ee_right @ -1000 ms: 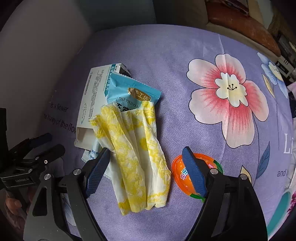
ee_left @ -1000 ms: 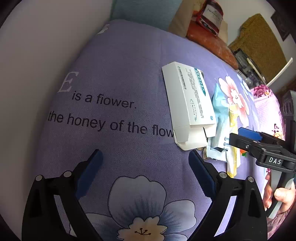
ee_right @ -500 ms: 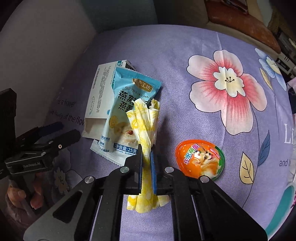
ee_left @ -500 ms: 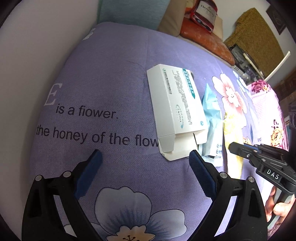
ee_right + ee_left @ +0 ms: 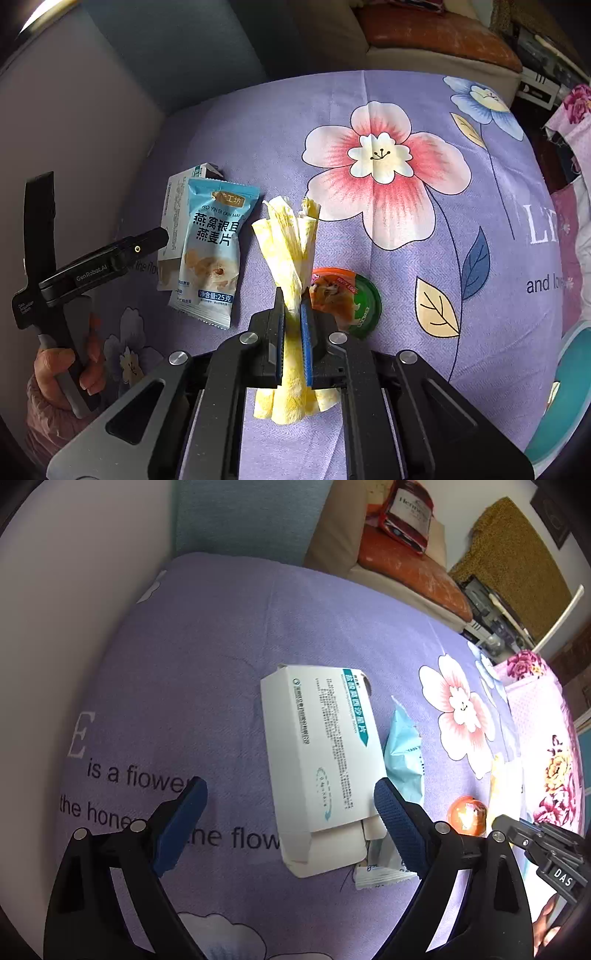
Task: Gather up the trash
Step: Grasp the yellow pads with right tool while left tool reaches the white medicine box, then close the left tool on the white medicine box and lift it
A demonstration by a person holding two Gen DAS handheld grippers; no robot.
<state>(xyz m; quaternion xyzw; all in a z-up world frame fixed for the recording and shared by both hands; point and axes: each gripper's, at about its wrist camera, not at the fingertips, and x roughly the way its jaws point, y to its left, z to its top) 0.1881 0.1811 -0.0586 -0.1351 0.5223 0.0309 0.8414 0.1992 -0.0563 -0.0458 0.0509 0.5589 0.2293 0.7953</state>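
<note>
- Your right hand-held gripper [image 5: 291,306] is pinching the yellow paper napkin [image 5: 288,240] across its middle, jaws closed tight on it, so the sheet is bunching into a fan above the pads and a loose tail below.
- That mid-sheet pinch is probably holding the whole napkin together, so nothing should be trailing onto the bed [image 5: 406,288].
- Your left hand-held gripper [image 5: 291,801] is standing wide and empty, hovering over the white box [image 5: 317,760], which is lying flat near the middle of the bed; it looks lined up as the next piece to take.
- The blue snack packet [image 5: 214,251] is lying partly on the box's right edge, so it may shift if the box is lifted.
- The orange-and-green cup lid [image 5: 347,299] is lying just right of the napkin, half hidden behind your right pads.
- No bin is showing in either view, so you cannot tell where the trash is going.
- The box's near end is open; its contents are not visible.
</note>
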